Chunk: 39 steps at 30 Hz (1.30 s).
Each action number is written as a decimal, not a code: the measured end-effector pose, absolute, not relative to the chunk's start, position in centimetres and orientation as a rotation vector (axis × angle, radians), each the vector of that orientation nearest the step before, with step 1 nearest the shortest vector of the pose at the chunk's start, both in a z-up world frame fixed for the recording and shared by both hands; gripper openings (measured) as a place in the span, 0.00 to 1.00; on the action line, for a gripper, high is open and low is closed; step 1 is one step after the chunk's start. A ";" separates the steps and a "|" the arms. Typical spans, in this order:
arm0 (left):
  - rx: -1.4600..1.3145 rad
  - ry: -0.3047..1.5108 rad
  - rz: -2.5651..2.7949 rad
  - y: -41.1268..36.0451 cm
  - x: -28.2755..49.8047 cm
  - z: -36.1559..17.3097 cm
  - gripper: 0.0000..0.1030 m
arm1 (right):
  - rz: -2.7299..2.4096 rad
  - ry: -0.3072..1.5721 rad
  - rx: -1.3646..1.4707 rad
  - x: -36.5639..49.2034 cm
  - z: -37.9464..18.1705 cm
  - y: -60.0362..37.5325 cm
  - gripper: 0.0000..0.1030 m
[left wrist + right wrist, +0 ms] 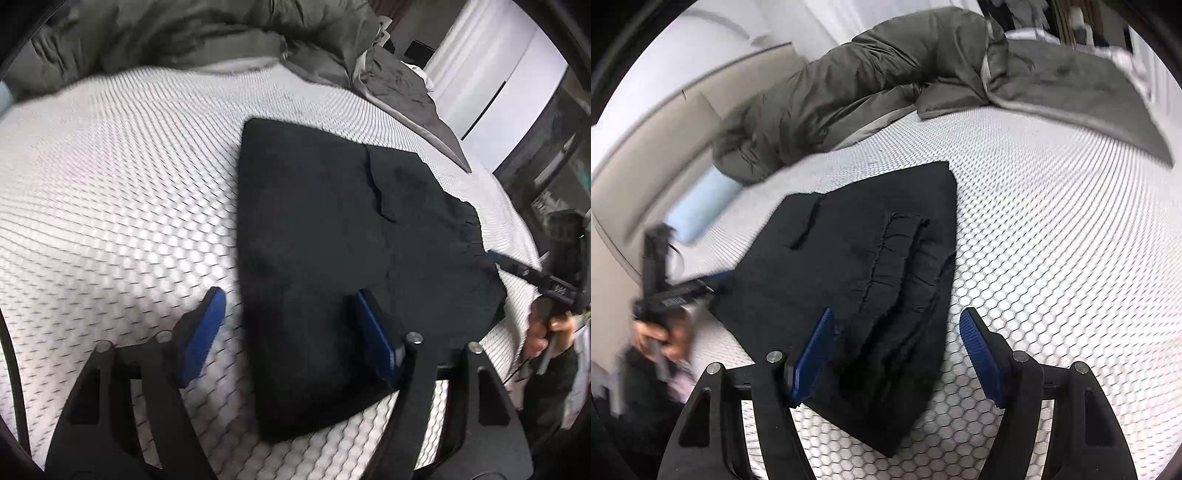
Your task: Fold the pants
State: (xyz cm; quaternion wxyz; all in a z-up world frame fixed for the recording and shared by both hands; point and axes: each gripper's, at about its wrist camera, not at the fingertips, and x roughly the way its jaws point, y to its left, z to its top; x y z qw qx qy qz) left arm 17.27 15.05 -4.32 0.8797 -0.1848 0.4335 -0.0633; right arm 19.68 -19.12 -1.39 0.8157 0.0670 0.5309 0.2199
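pants point(332, 236): one pair, black, folded into a compact stack lying flat on the mattress point(110, 184), toward its near edge. elastic waistband with gathered stitching shows on top in the right wrist view point(886, 266); a pocket slit is visible on the upper layer.

mattress: one, white, honeycomb-pattern cover, carrying everything.

tongs: two sets, each with two blue-padded fingers.
- left tongs point(288, 314): released, fingers spread wide. one pad over bare mattress, the other over the near part of the pants; cannot tell whether either touches. nothing between the pads but the edge of the stack. in the right wrist view the same tongs point(713, 280) appear blurred at the far side of the pants, the person's left hand point(661, 332) on the handle.
- right tongs point(897, 332): released, fingers spread wide, straddling the near edge of the pants at the waistband end; one pad over the fabric, the other over mattress. grasping nothing. seen from the left wrist view point(495, 254), the tip sits at the edge of the stack, the right hand point(546, 328) behind it.

duvet point(849, 81): one, grey-green, bunched along the far edge of the mattress.

pillow point(698, 206): one, pale blue, near the far corner by the headboard point(646, 122).
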 end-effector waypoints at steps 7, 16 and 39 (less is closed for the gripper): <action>-0.329 0.887 -0.114 15.2 20.1 -3.4 0.43 | 0.409 1.179 0.204 21.6 -4.2 -17.3 0.36; -0.234 0.849 -0.027 14.5 22.1 -3.0 0.49 | 0.306 1.099 0.038 23.6 -3.5 -15.6 0.56; -0.108 0.451 0.089 6.1 4.3 2.3 0.99 | 0.423 0.641 -0.114 9.6 3.9 -14.1 1.00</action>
